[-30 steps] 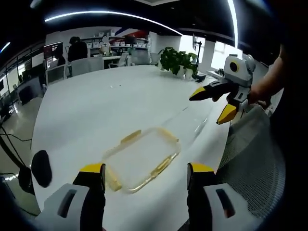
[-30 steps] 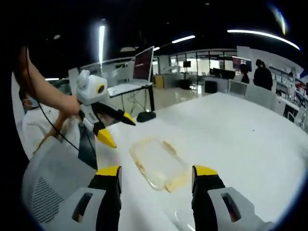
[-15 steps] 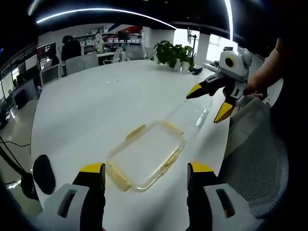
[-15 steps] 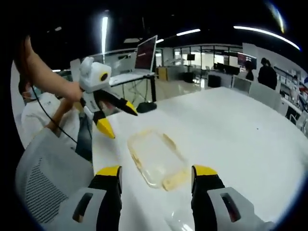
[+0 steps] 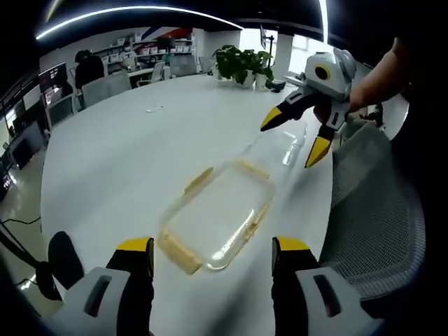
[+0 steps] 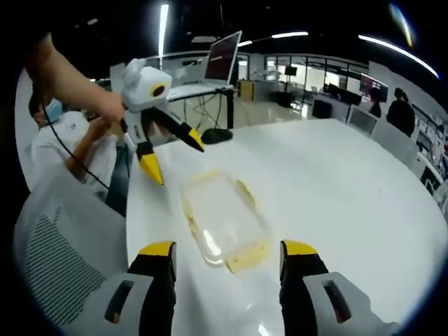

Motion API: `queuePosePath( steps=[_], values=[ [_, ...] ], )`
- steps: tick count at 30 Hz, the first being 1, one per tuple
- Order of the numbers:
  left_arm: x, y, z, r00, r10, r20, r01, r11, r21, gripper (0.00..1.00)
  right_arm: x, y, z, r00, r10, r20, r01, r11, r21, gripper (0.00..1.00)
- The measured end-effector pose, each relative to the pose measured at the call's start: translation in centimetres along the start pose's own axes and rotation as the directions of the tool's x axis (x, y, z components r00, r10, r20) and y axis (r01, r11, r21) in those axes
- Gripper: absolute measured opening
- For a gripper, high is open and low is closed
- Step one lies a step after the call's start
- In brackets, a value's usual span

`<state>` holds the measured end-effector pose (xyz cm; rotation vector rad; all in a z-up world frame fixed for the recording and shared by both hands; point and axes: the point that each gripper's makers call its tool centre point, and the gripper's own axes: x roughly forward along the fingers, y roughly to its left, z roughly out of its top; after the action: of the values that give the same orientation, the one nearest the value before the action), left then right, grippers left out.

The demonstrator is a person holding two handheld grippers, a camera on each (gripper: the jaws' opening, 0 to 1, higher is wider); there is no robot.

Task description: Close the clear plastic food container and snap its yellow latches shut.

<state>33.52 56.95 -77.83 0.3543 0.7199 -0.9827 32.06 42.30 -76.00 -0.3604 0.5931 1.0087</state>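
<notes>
The clear food container lies flat on the white counter, near the edge where a grey mesh chair stands. Its lid seems to sit on it, but I cannot tell if it is pressed down fully. Yellow latches show along its sides: one at the short end closest to the left claw, one on the far long side and one on the near long side.

In the left gripper view, the left claw is released, its two yellow-tipped jaws wide apart, above the counter and just before the container, not touching it. The right claw comes in from the right, held by a hand; it is released too, the jaws spread, and it hovers over the far end of the container, apart from it.

In the right gripper view, the container lies between this view's own jaws and the left claw, which hangs above its far end.

Potted plants stand at the far side of the counter, and a laptop is on another desk behind
</notes>
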Motion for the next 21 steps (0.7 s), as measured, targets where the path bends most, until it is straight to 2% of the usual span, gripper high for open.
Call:
queuePosePath(
  steps=[8, 12, 18, 21],
  values=[
    [0.3, 0.7, -0.3, 0.999, -0.02, -0.029, 0.021, 0.999, 0.036, 0.68, 1.1, 0.4, -0.2, 0.999, 0.035, -0.042, -0.038, 0.997, -0.072, 0.59],
    [0.5, 0.9, -0.4, 0.999, -0.025, -0.034, 0.027, 0.999, 0.047, 0.68, 1.6, 0.5, -0.8, 0.996, 0.047, -0.077, -0.054, 0.993, -0.101, 0.58],
    [1.0, 1.2, -0.8, 0.997, -0.042, -0.065, 0.047, 0.996, 0.077, 0.68, 1.9, 0.1, -1.1, 0.994, 0.051, -0.097, -0.061, 0.993, -0.103, 0.58],
    [1.2, 1.5, -0.9, 0.996, -0.05, -0.074, 0.057, 0.994, 0.093, 0.68, 2.1, -0.2, -1.3, 0.992, 0.048, -0.117, -0.063, 0.989, -0.13, 0.57]
  ],
)
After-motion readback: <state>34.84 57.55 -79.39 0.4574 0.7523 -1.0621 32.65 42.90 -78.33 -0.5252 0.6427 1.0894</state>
